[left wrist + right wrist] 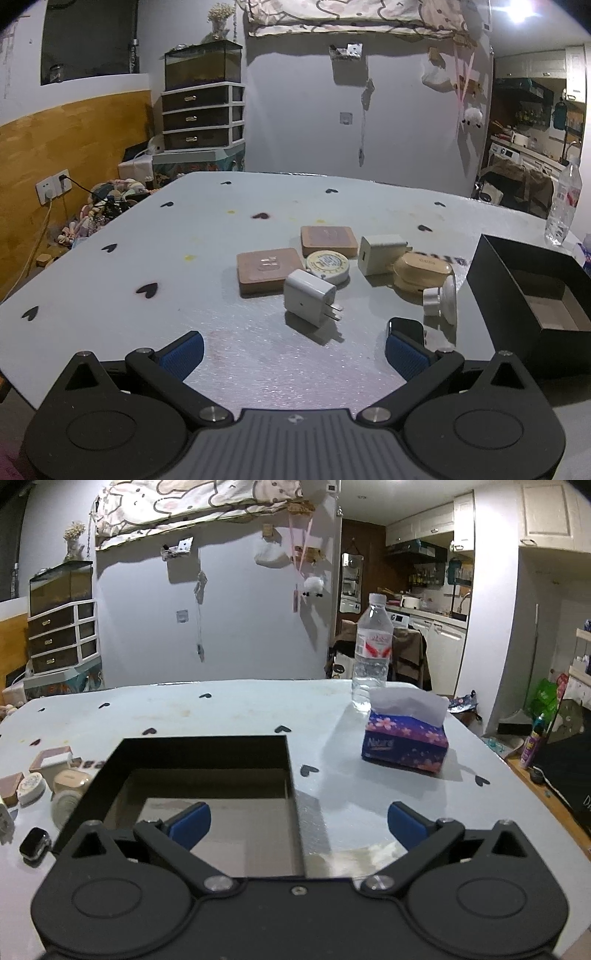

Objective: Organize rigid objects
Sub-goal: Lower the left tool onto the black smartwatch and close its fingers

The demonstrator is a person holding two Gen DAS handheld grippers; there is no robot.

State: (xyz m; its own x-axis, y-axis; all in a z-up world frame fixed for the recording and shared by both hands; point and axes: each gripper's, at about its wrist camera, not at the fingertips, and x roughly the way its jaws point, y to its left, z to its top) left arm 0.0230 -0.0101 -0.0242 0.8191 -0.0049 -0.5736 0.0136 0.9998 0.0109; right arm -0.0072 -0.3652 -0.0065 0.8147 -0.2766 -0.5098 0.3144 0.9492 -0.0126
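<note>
The left tongs [293, 350] are standing wide apart and holding nothing, low in the frame over the pale heart-printed counter [147, 240]. Just above them, at centre frame, the white cube-shaped plastic charger [308, 297] is lying on its side with its two metal prongs pointing right. It is sitting in front of a loose cluster: two tan square coasters [267, 269], a round cream tape measure [328, 266] and a second white charger [380, 254]. The open black cardboard box [532, 295] is waiting at right of frame. The right tongs [298, 825] are likewise spread and empty, hovering over that box's near edge. The charger looks light, stiff and smooth-sided, probably slippery, so gripping its flat opposite faces, clear of the prongs, seems safest.
</note>
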